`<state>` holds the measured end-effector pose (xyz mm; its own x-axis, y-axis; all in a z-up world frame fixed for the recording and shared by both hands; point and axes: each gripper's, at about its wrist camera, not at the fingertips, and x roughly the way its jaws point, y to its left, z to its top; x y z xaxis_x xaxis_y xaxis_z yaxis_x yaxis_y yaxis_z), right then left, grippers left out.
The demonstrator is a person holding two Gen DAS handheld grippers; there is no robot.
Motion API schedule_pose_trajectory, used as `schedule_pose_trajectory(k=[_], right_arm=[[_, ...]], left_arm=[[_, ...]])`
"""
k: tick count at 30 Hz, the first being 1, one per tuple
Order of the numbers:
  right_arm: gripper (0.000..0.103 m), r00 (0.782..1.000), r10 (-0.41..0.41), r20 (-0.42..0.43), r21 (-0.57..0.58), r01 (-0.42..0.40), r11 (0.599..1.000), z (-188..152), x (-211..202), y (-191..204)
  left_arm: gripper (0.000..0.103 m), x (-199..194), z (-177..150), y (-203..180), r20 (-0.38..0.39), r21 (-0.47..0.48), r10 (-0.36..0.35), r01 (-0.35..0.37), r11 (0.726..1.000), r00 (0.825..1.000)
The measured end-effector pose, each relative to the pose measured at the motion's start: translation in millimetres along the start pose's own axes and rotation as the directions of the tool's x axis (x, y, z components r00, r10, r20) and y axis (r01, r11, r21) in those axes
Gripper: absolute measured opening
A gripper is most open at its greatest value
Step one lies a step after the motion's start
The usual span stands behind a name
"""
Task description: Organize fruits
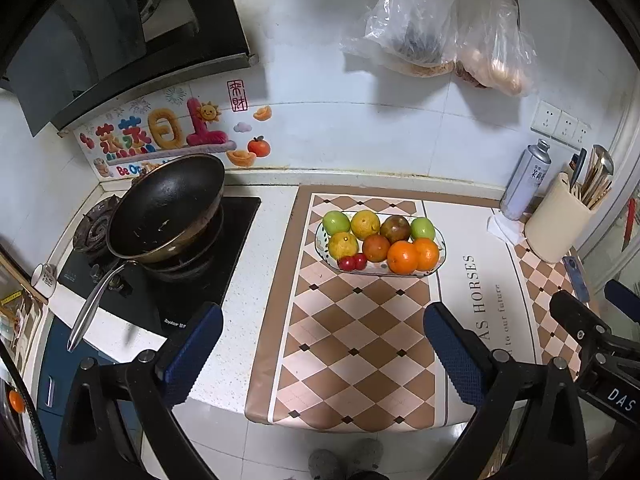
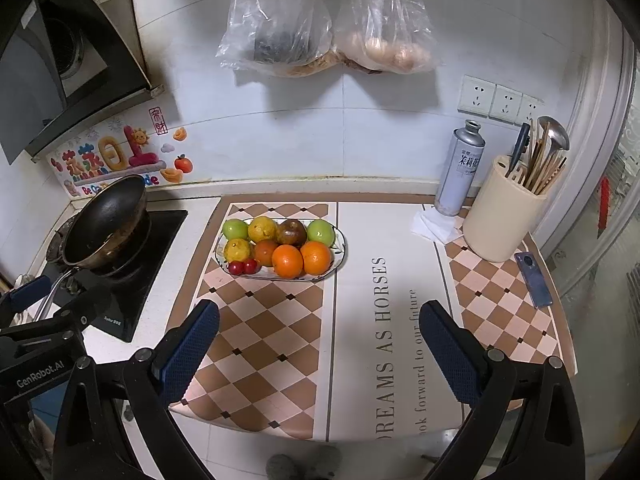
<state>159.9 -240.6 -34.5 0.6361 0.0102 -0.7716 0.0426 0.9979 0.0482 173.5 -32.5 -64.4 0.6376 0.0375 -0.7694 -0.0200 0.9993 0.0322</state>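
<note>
A: Near first: our left gripper (image 1: pixel 320 344) and right gripper (image 2: pixel 320 344) both hang over the mat (image 2: pixel 264 344), jaws spread wide, nothing between them.

B: Fruit's farther back, all piled on the oval plate (image 2: pixel 340 254) (oranges (image 2: pixel 287 261) in front, cherry tomatoes (image 2: pixel 243 267) at the edge).

A: Our risk: nudge one orange, its neighbours roll off toward the wok (image 2: pixel 106 220).

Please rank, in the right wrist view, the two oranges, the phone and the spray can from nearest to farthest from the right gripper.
From the right gripper:
1. Phone, at the mat's right edge.
2. Two oranges, front of the plate, left.
3. Spray can, upright by the back wall.
</note>
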Motion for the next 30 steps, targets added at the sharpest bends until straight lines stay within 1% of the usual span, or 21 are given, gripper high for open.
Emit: schedule_pose_trajectory(k=[6, 30], right_arm=[[0.102, 1.0, -0.004, 0.003, -0.005, 0.004, 1.0, 1.7, -1.2, -3.3], [0.102, 1.0, -0.003, 0.002, -0.016, 0.003, 1.0, -1.2, -3.4, -3.1]], left_arm=[[0.103, -2.7, -0.4, 0.6, 0.01, -0.01, 0.002, -0.002, 1.0, 1.0], [0.103, -8.3, -1.5, 1.2, 0.014, 0.0, 0.004, -0.004, 1.0, 1.0]])
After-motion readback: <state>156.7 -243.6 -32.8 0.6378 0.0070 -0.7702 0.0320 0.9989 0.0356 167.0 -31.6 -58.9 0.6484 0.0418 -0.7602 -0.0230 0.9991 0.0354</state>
